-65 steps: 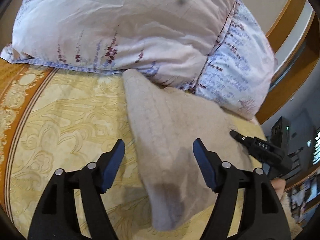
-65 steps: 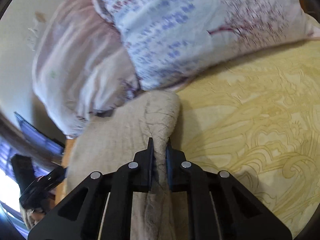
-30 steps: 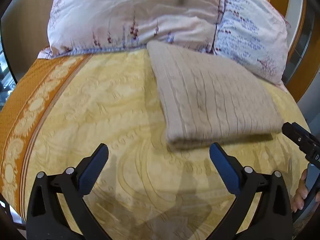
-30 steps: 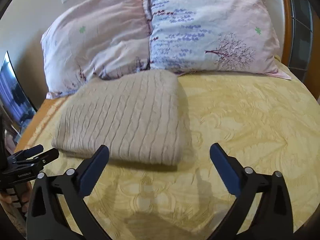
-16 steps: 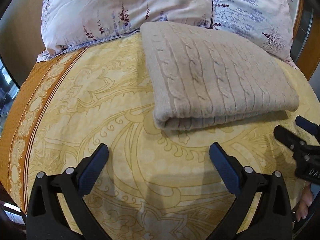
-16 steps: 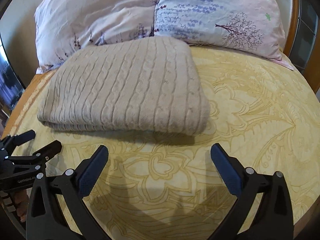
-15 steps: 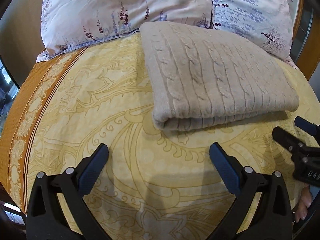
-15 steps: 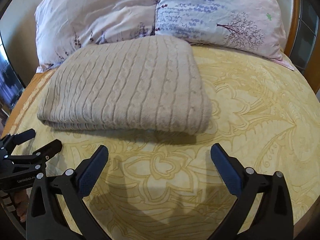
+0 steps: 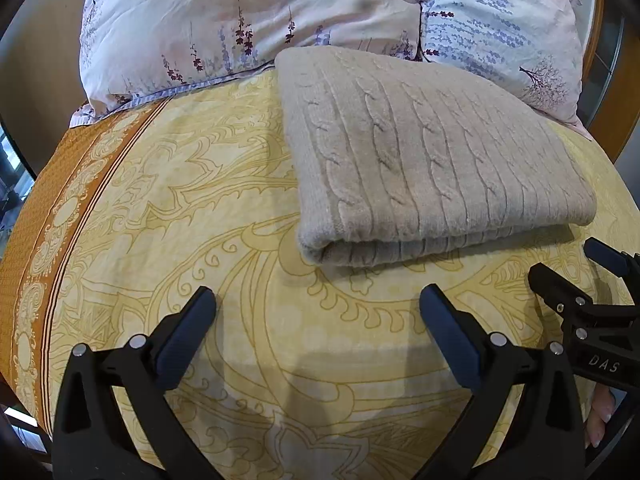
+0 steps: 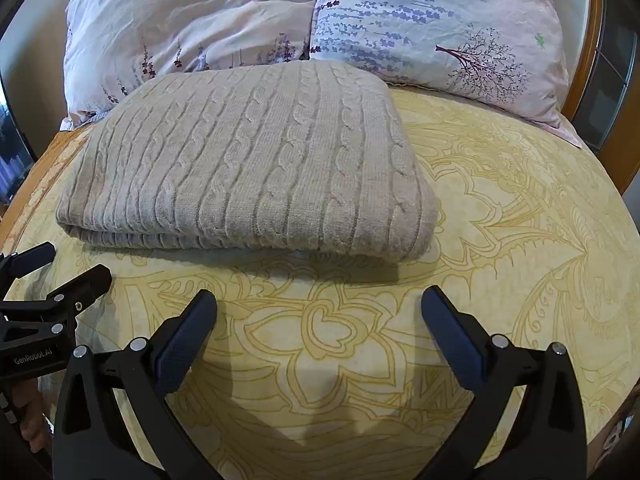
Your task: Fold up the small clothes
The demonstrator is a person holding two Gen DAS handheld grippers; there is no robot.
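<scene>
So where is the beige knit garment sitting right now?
The folded beige knit garment lies on the yellow bedspread, its far edge against the two floral pillows. Both open tools sit short of its near edge, not touching it.

The right claw point(image 10: 319, 312), which was clamped on the edge of the beige cable-knit sweater point(image 10: 256, 160) two seconds ago, is now standing wide apart and holding nothing, pulled back over the yellow bedspread point(image 10: 500, 208). The left claw point(image 9: 318, 312) is likewise sitting further back from the garment, no longer straddling it. The sweater, earlier bunched and hanging in a narrow drape, is now lying flat as a folded rectangle with its far edge against the two pillows point(image 9: 248, 12). Over the last half second both claws are edging slightly closer to its near fold.
</scene>
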